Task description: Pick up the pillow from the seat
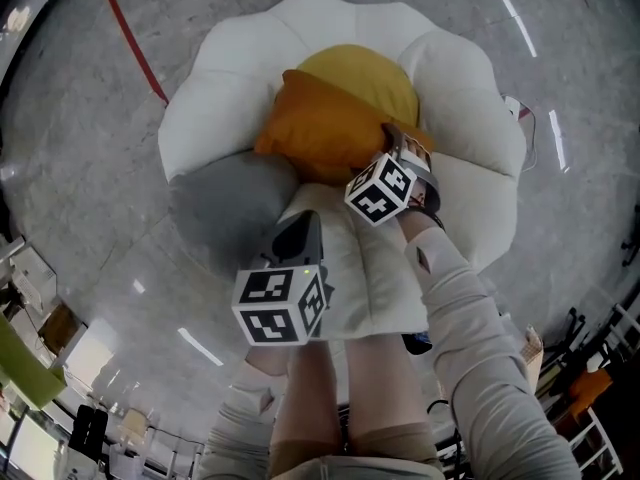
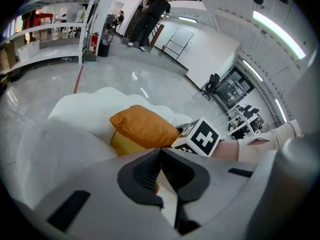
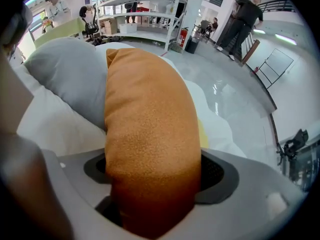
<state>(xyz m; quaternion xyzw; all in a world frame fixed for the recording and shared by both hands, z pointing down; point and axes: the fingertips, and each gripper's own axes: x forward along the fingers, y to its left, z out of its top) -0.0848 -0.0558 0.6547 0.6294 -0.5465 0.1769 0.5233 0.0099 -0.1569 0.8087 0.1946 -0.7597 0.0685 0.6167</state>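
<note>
A: Quick, what's hidden or cut off?

B: The orange pillow point(image 1: 320, 128) covers part of the seat's yellow centre point(image 1: 370, 78). The near edge of the white flower-shaped seat point(image 1: 470, 118) is behind a white padded cushion point(image 1: 375, 278) and the grippers. In the right gripper view the pillow's point(image 3: 150, 134) lower end disappears between the jaws.

A: Tool states?

B: The right gripper point(image 1: 395, 138) is clamped on the pillow's right end, pads pressed into both sides (clear in its own view point(image 3: 152, 176)). The left gripper point(image 2: 161, 159) has its jaws closed together, nothing between them. It hangs near the grey cushion point(image 1: 225, 203).

A: Where's the pillow?

B: Over the seat's middle, above the yellow centre. Can't tell if it touches the seat.

A: Counts?

B: One orange pillow, one seat, one grey cushion, one white padded cushion, two grippers. Two people point(image 2: 152, 11) far back in the left gripper view, too small to detail.
</note>
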